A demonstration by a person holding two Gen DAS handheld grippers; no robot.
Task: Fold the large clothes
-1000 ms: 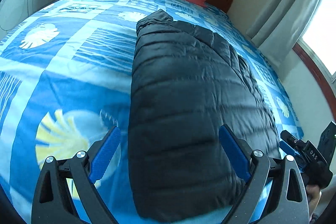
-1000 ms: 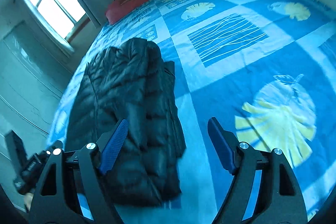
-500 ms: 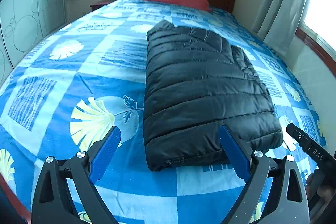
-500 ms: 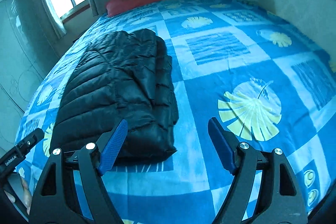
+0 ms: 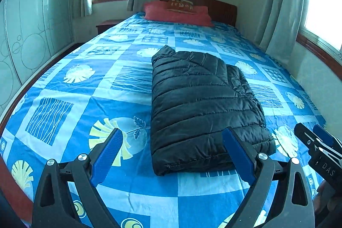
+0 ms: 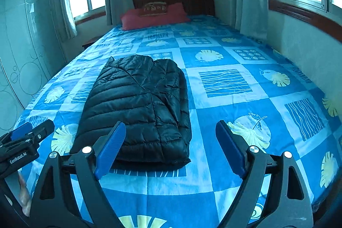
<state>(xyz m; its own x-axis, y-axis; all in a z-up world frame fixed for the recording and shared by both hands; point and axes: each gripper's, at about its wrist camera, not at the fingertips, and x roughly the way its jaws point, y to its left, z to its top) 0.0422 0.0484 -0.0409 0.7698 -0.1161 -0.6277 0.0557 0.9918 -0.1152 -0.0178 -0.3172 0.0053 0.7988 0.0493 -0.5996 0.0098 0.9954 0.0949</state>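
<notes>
From my left wrist view, the right hand-held gripper (image 5: 320, 149) is cut off by the right edge, so I cannot tell how its jaws stand. In my right wrist view, the left hand-held gripper (image 6: 23, 142) runs off the left edge the same way. The lettering on the red pillow (image 5: 177, 12) is too small to read. The near hem of the black jacket (image 6: 139, 104) is partly hidden behind a blue finger pad (image 6: 110, 150).
</notes>
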